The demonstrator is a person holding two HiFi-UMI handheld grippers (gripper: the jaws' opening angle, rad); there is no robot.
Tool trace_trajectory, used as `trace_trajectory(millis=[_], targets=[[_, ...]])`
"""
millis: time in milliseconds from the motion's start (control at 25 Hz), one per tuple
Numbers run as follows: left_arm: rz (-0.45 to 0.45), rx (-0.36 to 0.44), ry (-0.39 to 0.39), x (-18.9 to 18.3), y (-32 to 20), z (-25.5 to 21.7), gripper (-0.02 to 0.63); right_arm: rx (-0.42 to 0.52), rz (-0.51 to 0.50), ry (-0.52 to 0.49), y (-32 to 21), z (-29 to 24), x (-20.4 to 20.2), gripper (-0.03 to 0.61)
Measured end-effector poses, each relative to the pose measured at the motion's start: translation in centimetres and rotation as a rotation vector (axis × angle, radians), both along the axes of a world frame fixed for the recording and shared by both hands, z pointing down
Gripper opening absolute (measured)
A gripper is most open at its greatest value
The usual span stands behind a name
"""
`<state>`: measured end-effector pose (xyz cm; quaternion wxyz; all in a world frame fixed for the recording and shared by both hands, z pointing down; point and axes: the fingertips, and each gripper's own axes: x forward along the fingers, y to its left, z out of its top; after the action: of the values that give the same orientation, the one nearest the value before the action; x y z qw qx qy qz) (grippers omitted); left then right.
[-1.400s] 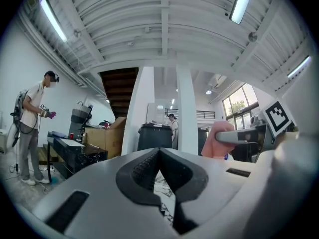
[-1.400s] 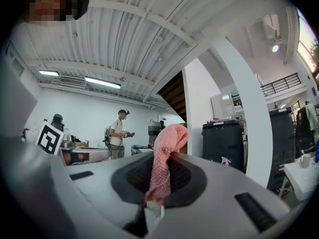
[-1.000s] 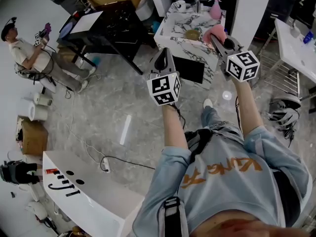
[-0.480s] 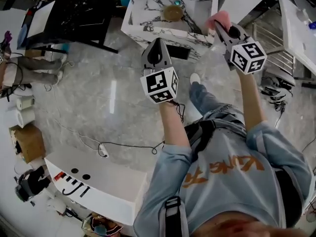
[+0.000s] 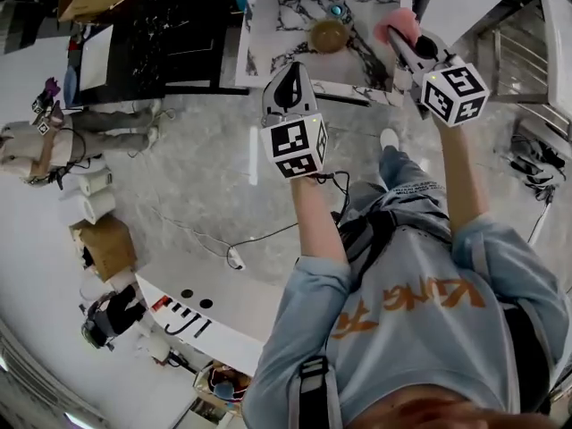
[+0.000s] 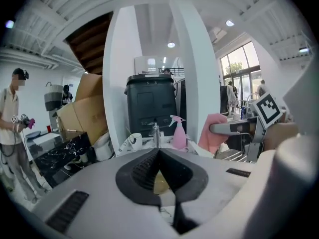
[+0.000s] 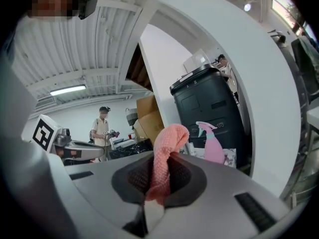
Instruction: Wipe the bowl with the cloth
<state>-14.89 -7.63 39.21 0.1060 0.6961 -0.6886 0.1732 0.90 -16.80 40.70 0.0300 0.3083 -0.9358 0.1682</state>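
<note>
Both grippers stand closer to the marble counter (image 5: 277, 25) than a second ago. Left gripper (image 5: 290, 70): clenched, empty, on the near side of the bowl (image 5: 329, 36) on that counter. Right gripper (image 5: 398, 41): grasping the pink cloth (image 5: 399, 23), just right of the bowl. Risk: unbraced, the bowl may skid under the wipe.

Bright, even indoor light: ceiling lamps (image 6: 171, 45) at twelve o'clock and tall windows (image 6: 239, 68) at two o'clock in the left gripper view. The glossy floor (image 5: 179, 181) mirrors a lamp streak (image 5: 253, 155). Fisheye bending, dark corners; the left claw (image 6: 158, 153) looks soft.
</note>
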Motion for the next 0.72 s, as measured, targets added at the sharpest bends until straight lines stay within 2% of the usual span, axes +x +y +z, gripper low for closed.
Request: trace_trajectory(millis=[360,520,720], targets=[[0.122,-0.072,-0.063,2.7,-4.6,1.2,0.02,-0.039,0.115,-0.046,-3.0,1.1,4.8,0.04],[0.153,-0.059,-0.063,3.1,-6.6,1.1,0.02,-0.02,0.149,-0.035,-4.2,0.5,6.0,0.04],[0.156,-0.034,-0.026,2.3,-8.5,0.8,0.02,-0.001,0.157,-0.023,-5.5,-0.5,5.8,0.04]])
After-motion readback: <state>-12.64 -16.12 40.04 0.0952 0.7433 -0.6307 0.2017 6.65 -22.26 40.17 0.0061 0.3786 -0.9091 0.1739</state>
